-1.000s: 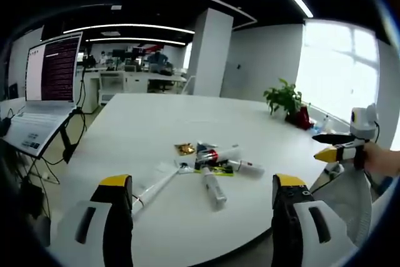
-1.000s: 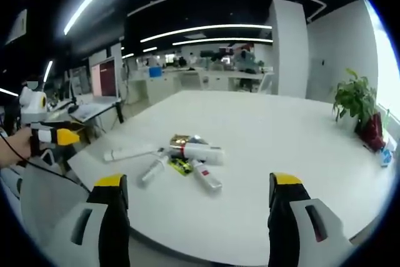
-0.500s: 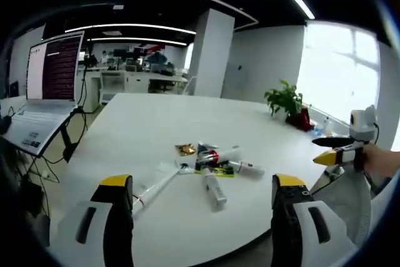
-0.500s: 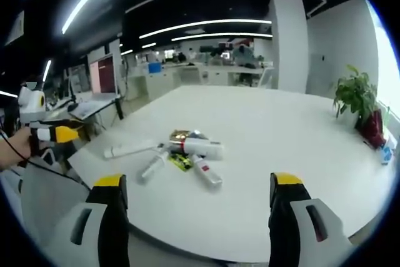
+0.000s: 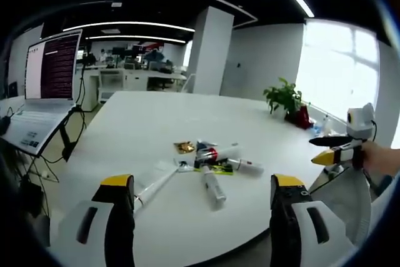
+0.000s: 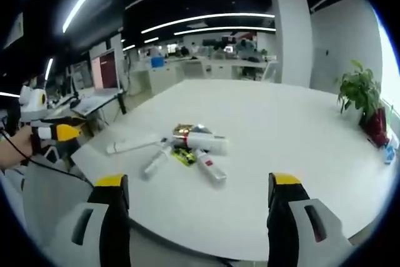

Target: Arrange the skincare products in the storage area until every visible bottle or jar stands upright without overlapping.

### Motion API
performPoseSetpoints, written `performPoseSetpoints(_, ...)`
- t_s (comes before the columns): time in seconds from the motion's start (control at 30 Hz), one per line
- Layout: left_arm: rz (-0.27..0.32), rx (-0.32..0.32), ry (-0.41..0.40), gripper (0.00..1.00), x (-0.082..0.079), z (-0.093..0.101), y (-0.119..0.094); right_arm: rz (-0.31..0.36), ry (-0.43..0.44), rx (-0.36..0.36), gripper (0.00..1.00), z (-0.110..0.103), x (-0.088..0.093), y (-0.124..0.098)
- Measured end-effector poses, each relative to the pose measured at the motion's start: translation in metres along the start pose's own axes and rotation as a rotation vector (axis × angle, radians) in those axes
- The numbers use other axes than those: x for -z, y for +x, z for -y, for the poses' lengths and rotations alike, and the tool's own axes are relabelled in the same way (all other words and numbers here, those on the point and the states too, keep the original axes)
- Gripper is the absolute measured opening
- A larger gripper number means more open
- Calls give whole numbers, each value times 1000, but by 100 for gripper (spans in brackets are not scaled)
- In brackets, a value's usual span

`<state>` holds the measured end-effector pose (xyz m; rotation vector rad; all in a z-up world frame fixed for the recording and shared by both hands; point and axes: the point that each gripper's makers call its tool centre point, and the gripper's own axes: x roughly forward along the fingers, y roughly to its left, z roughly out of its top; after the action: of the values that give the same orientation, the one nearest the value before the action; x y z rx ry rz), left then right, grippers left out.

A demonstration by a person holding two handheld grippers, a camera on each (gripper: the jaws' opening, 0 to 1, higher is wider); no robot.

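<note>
- Left gripper view: left gripper (image 5: pixel 199 211) released, jaws wide; the pile of white plastic skincare tubes and bottles (image 5: pixel 209 168) lies flat mid-table, barely nearer than before; nothing's upright yet.
- Right gripper view: right gripper (image 6: pixel 199 211) released too; the view has dipped slightly toward the pile (image 6: pixel 181 150); only approaching so far.

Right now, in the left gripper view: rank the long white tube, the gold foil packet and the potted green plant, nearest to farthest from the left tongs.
1. Long white tube, lying flat, just ahead on the left.
2. Gold foil packet, mid-table, behind the pile.
3. Potted green plant, far right table edge by the window.
</note>
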<state>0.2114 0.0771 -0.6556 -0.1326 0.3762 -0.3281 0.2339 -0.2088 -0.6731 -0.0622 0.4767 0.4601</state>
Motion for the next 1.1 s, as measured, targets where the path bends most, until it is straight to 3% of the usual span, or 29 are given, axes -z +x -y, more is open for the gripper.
performPoseSetpoints(0.2,5,-2,-1,83,-1,0,-1,-15,-33,-44,87,-5,-3,7)
performPoseSetpoints(0.57,-18,-53,-4,83,3,-8,1,-50,-59,-84,86,6,0,19)
performPoseSetpoints(1.1,-57,-71,-35,81,9,-16,6,-69,-72,-104,84,45,-23,40)
